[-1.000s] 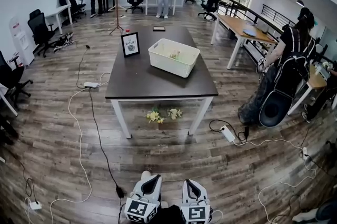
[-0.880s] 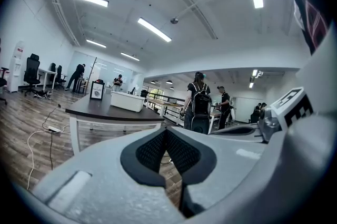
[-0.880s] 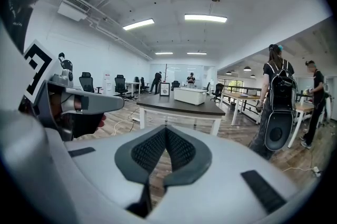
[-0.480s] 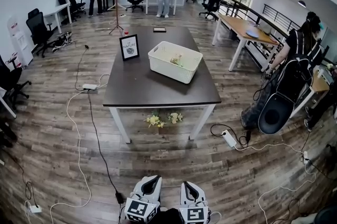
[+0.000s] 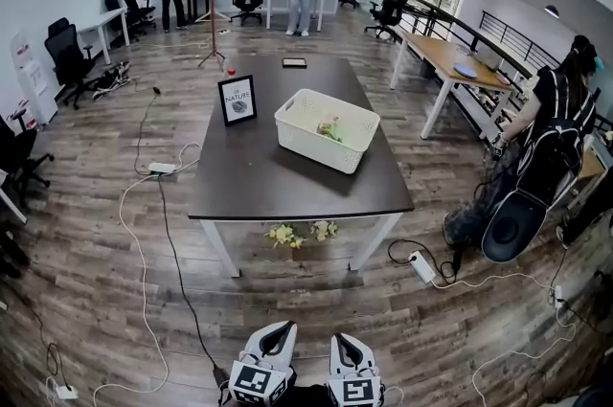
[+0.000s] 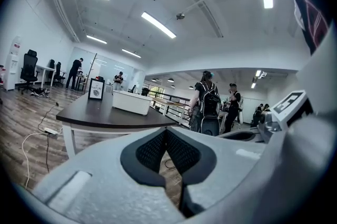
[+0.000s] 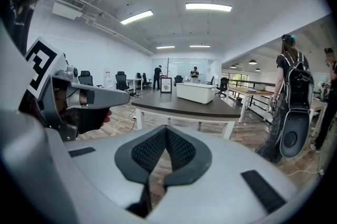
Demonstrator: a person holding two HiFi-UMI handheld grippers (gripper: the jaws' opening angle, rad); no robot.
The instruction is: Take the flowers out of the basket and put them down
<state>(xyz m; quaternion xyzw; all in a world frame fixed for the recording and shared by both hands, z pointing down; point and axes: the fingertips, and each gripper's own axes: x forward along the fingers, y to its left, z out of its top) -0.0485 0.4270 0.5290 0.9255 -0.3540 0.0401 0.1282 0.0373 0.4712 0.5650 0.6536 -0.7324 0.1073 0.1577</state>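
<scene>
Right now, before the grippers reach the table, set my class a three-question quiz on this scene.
1. True or false: the left gripper and the right gripper are both shut and empty.
2. The basket stands: A on the floor, B on the table, C in a gripper.
3. Fill in: besides those in the basket, flowers lie on the ___ under the table.
Key: 1 true; 2 B; 3 floor.

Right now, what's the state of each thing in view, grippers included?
left gripper, shut, empty
right gripper, shut, empty
basket, upright on table, open top
flowers in basket, not yet taken out
loose flowers, lying on floor by table's near edge
picture frame, standing upright on table
</scene>
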